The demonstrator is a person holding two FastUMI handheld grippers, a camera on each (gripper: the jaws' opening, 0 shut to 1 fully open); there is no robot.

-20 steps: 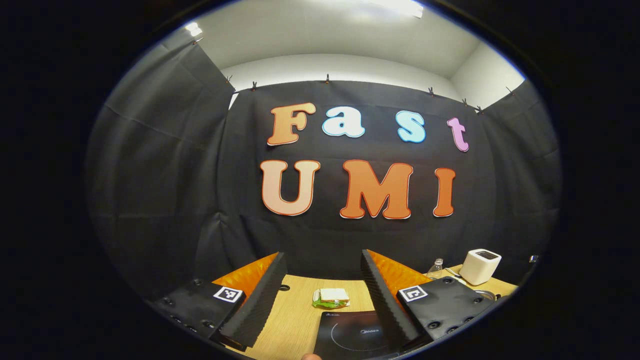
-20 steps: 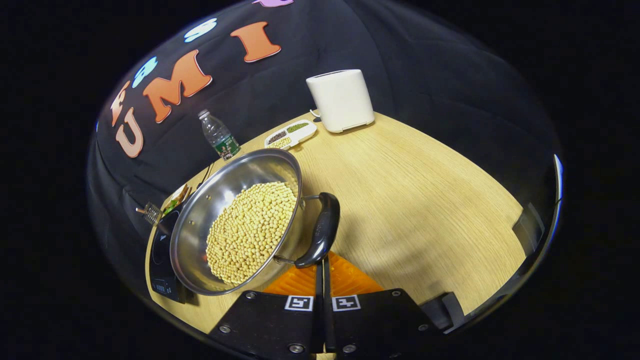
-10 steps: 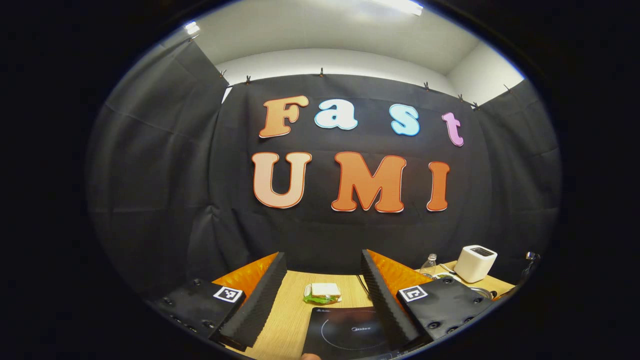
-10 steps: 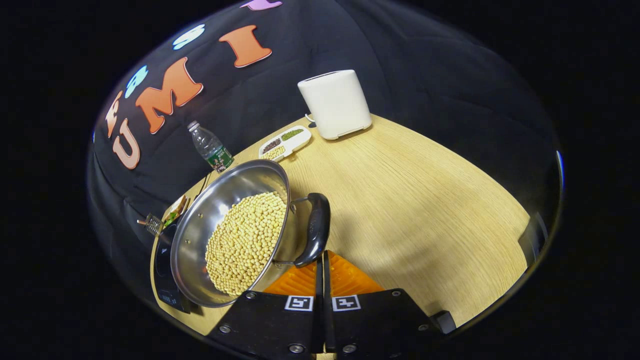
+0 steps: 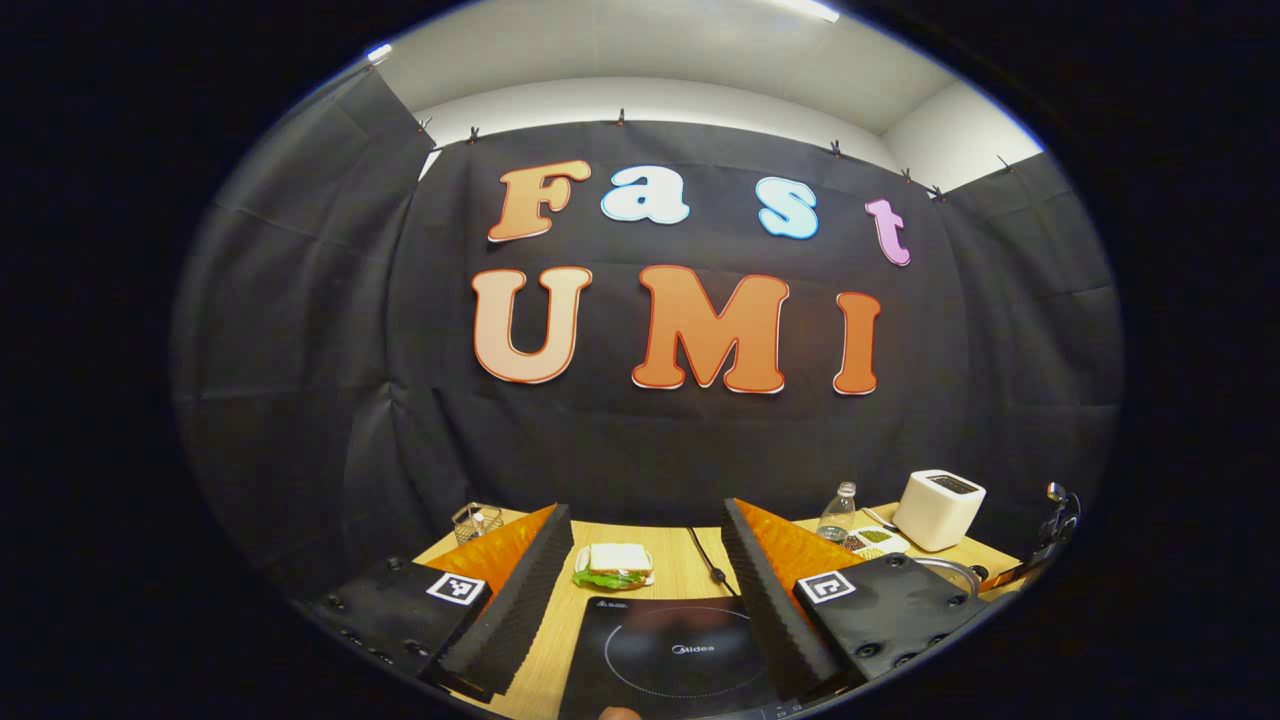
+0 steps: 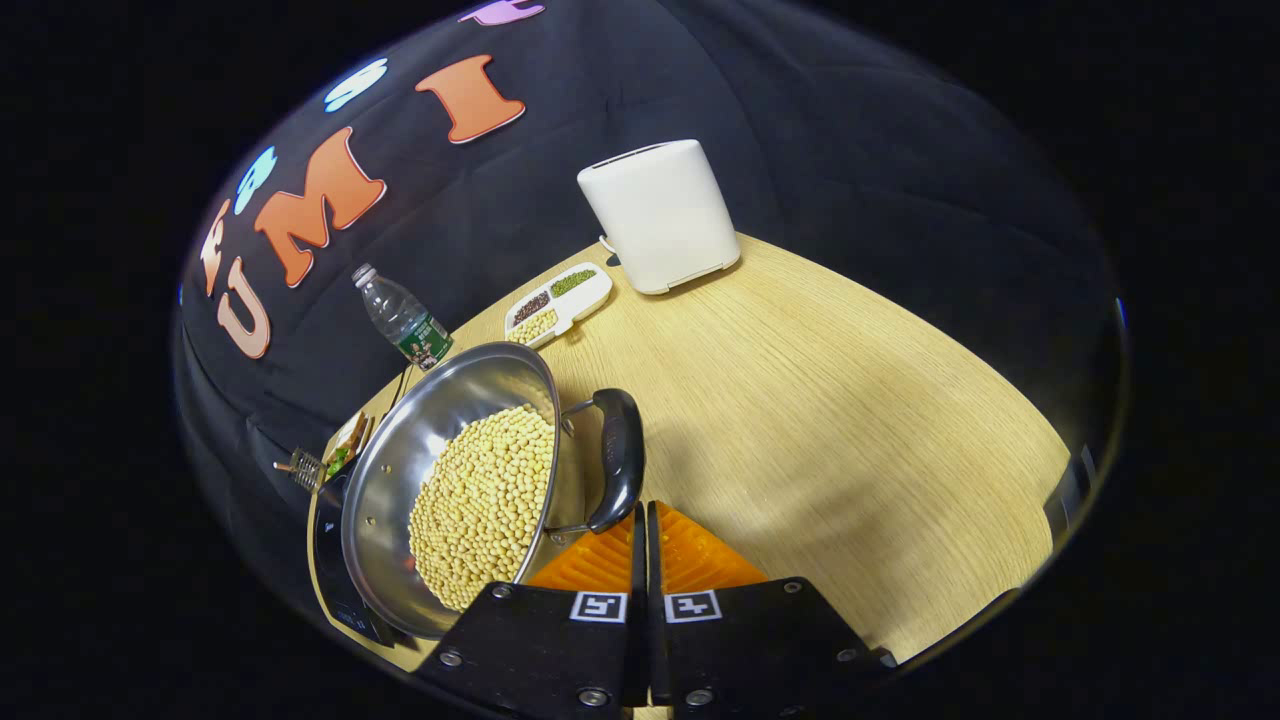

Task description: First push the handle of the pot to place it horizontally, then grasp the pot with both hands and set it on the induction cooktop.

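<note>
In the right gripper view a steel pot (image 6: 395, 470) full of soybeans (image 6: 480, 505) stands on the wooden table (image 6: 820, 400), left of centre. Its black side handle (image 6: 620, 455) points toward me. My right gripper (image 6: 641, 512) is shut with nothing between its fingers, its tips right at the lower end of that handle. The black induction cooktop (image 6: 328, 535) peeks out beyond the pot. In the left gripper view my left gripper (image 5: 645, 520) stands open above the cooktop (image 5: 670, 655), with nothing between its fingers. The pot's rim (image 5: 952, 570) shows at the right.
A white appliance (image 6: 660, 215), a divided tray of grains (image 6: 558, 303) and a water bottle (image 6: 402, 322) stand along the back of the table. A sandwich (image 5: 612, 565), a power cord (image 5: 705, 560) and a small wire basket (image 5: 474, 520) lie behind the cooktop.
The left gripper view has tipped down, so more of the cooktop and table shows. My right gripper, still shut, has closed in on the pot handle; the pot has slid left in its view.
</note>
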